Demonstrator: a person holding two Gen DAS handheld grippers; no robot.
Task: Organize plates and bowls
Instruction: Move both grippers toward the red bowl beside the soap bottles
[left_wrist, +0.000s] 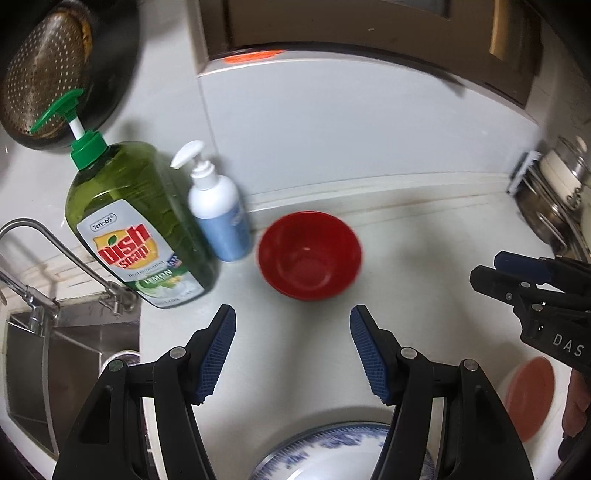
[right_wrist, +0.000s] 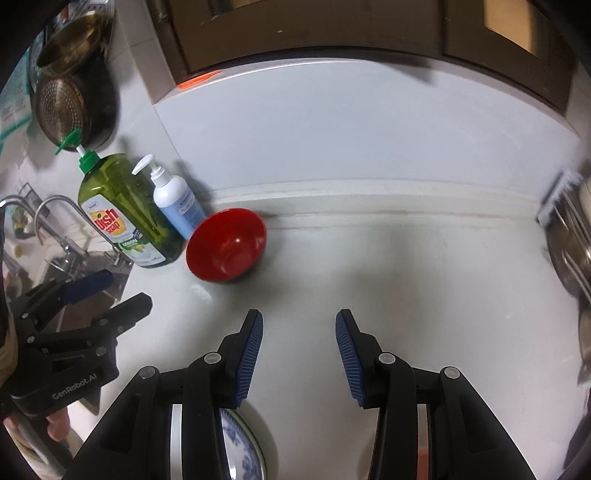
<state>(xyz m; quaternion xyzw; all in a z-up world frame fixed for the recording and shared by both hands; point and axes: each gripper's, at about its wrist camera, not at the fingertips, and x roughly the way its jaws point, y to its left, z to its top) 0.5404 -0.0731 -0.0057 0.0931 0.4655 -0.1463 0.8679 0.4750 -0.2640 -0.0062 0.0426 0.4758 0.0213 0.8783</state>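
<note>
Both claws, left claw (left_wrist: 292, 315) and right claw (right_wrist: 299, 319), hang partly open, empty, above the counter (right_wrist: 406, 295).

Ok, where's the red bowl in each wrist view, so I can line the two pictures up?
Left wrist: red bowl at centre, just ahead of the fingertips.
Right wrist: same bowl left of centre, farther from the fingertips.
Shared landmark: white pump bottle directly left of it.

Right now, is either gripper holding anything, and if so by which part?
Nothing is held. The left gripper and right gripper both stand open over bare counter, short of the red bowl.
</note>
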